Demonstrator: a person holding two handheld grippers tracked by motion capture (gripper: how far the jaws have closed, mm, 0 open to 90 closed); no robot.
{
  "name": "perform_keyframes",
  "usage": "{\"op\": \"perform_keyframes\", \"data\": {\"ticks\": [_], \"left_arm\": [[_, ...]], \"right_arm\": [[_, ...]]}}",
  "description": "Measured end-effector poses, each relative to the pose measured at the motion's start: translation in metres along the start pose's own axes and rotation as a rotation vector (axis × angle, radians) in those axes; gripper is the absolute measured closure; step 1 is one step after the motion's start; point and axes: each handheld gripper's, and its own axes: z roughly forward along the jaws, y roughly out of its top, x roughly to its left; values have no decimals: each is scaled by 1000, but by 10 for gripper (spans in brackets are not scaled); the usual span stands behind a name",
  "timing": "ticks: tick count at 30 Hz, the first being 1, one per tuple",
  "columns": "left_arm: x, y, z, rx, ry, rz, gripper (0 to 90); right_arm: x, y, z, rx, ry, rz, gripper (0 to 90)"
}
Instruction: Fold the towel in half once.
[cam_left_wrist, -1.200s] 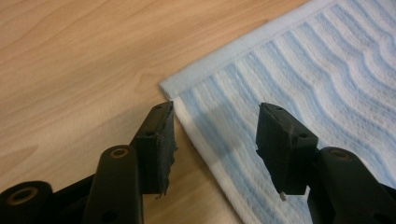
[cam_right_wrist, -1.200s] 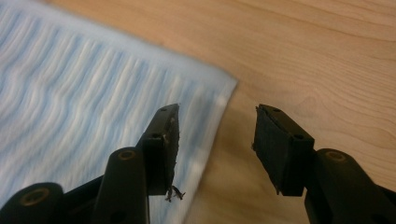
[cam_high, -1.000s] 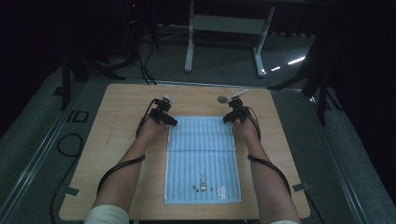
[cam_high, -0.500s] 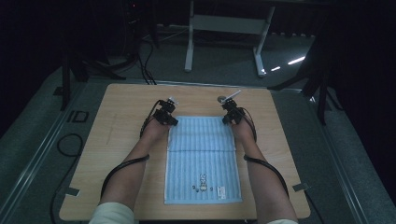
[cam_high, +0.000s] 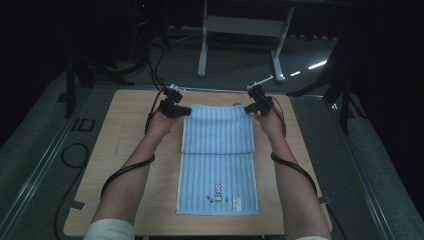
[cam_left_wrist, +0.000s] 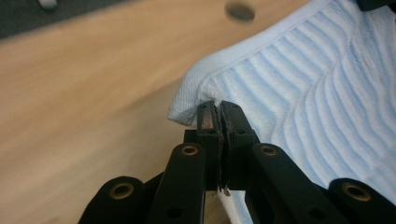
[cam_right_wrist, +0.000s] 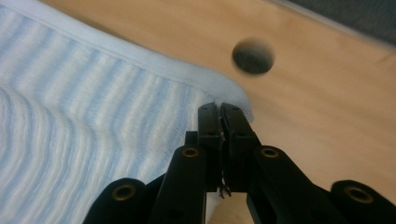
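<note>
A light blue ribbed towel (cam_high: 217, 185) lies lengthwise on the wooden table (cam_high: 125, 135), with a small printed figure (cam_high: 218, 192) near its front end. Its far half is lifted off the table and meets the flat half at a crosswise fold about midway. My left gripper (cam_high: 184, 111) is shut on the far left corner; the pads pinch the white hem (cam_left_wrist: 187, 112) at my left gripper (cam_left_wrist: 219, 109). My right gripper (cam_high: 248, 108) is shut on the far right corner, and my right gripper (cam_right_wrist: 219, 112) bites the towel's hem (cam_right_wrist: 233, 95).
A round dark hole (cam_right_wrist: 253, 55) in the tabletop lies just past the towel's far right corner. Bare wood flanks the towel on both sides. Beyond the table's far edge stand a metal desk frame (cam_high: 240, 25) and floor cables (cam_high: 155, 60).
Both grippers have risen and moved away from the person with the towel's far corners held. The far half of the towel now stands off the table.
</note>
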Motion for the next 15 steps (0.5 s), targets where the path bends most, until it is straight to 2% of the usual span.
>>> {"op": "perform_keyframes", "data": {"ticks": [1,5,8,9,11,14,15], "left_arm": [[0,6,-6,-13,0,3,868],[-5,26,-30,-76,16,30,867],[-8,33,-45,-114,12,40,867],[-9,33,-48,-118,1,45,866],[-10,27,-55,-137,-24,50,866],[-12,15,-62,-147,-49,61,866],[-13,10,-64,-139,-62,59,866]], "right_arm": [[-3,10,-17,-35,1,1,873],[-5,29,-50,-100,-4,-20,872],[-2,37,-70,-137,-4,-34,872],[-1,37,-75,-150,2,-45,872],[1,30,-86,-193,28,-37,872],[11,17,-95,-204,24,-87,872],[14,12,-98,-204,37,-91,872]]}}
